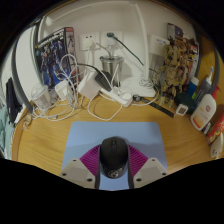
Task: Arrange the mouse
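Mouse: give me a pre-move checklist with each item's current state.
1. Mouse between the fingers: ok.
2. Gripper shut on it: cannot tell; the pink pads flank it closely, contact unclear.
3. Mouse over the blue mat: ok.
4. Mat ahead of the mouse bare: ok.
5. Cables and white adapters off the mat: ok, they lie beyond it on the desk.
6. Mouse lifted or resting: cannot tell.

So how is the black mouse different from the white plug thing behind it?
The mouse is black, rounded and sits on the blue mat, between the claw's pink pads. The white adapter is boxy, lies on bare wooden desk far beyond, with cables attached. The mouse shows no cable. Both rest flat.
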